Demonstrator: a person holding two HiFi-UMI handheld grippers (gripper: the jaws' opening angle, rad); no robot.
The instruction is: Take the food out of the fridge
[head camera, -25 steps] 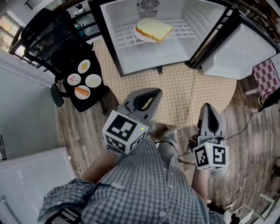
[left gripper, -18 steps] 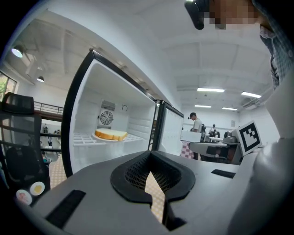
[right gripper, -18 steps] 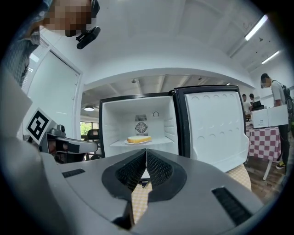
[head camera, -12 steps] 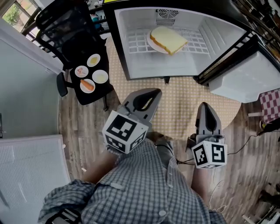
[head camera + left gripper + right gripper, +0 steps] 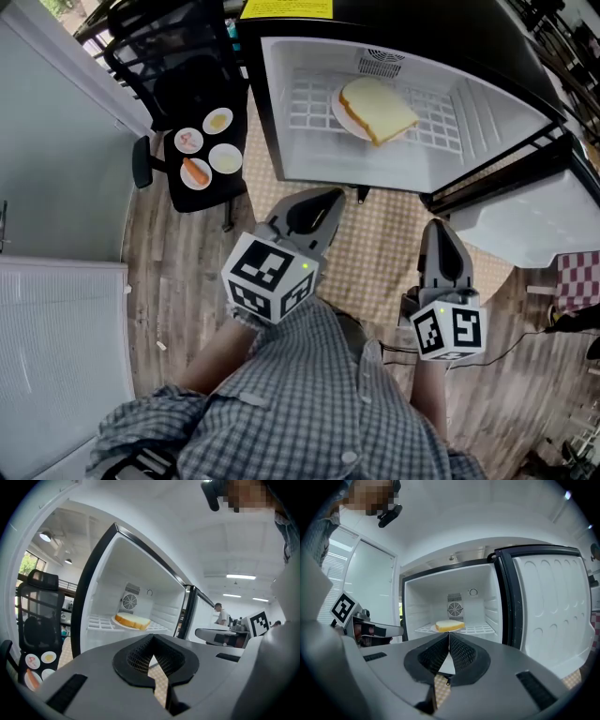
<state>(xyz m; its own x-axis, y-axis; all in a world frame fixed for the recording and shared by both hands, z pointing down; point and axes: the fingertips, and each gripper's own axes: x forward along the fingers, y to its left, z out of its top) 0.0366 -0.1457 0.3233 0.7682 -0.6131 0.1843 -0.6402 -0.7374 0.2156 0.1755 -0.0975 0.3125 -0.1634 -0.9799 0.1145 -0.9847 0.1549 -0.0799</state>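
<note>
Shirt (image 5: 309, 403), checked, fills the bottom of the head view. Left gripper (image 5: 322, 199) and right gripper (image 5: 441, 230) sit side by side just past it. Both have jaws fully together with nothing between them, and both aim at the fridge (image 5: 319, 164).

Wood floor below, then dotted rug (image 5: 384, 253) in front of the fridge. Door (image 5: 525, 225) hangs open at right. Black chair (image 5: 178, 84) is left of the fridge, with four small plates (image 5: 226, 157) on its seat.

Bread (image 5: 380, 106): one thick slice, pale cream face, tan crust. It lies flat on a white plate (image 5: 338, 105) mid-way along the white wire shelf (image 5: 309, 103), in front of the rear fan grille (image 5: 380, 62). It's well apart from both grippers.

Versus a second ago, fridge and bread sit lower and further right in the head view, more squarely ahead of the grippers. Chair shifted right too. Grippers hold the same spot in frame, jaws unchanged.
</note>
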